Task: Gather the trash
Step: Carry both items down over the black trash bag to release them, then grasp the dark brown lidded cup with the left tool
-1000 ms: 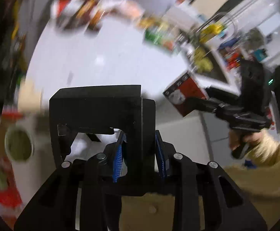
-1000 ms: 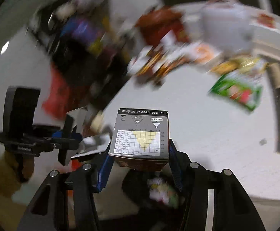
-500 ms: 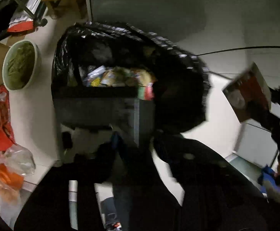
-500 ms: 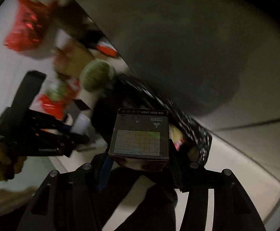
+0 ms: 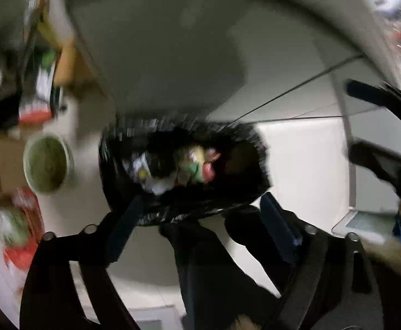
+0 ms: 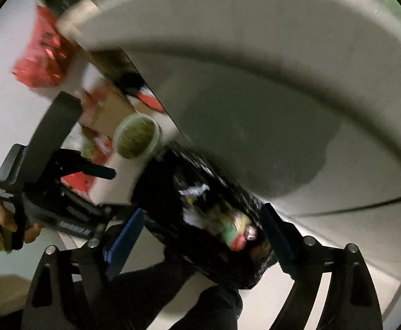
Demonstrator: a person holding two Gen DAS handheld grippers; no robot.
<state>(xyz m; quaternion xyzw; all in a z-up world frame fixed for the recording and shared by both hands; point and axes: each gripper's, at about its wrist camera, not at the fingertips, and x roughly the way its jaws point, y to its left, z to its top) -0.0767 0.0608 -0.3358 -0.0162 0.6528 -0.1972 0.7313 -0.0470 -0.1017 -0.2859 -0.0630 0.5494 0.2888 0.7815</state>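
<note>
A bin lined with a black bag (image 5: 183, 170) stands on the floor, holding several colourful wrappers (image 5: 194, 165). It also shows in the right wrist view (image 6: 200, 211). My left gripper (image 5: 200, 228) is open and empty above the bin's near rim. My right gripper (image 6: 197, 239) is open and empty over the bin too. The left gripper shows from outside in the right wrist view (image 6: 62, 181), to the bin's left. The black box and the printed box are not seen in either gripper.
A white tub with green contents (image 5: 46, 163) stands left of the bin, also in the right wrist view (image 6: 137, 136). Red bags (image 6: 42, 55) and a cardboard box (image 6: 104, 112) lie behind it. A white counter edge curves overhead.
Both grippers swung from the counter down over the bin. The left let go of the black box and the right let go of the printed box; both jaws opened wide.
</note>
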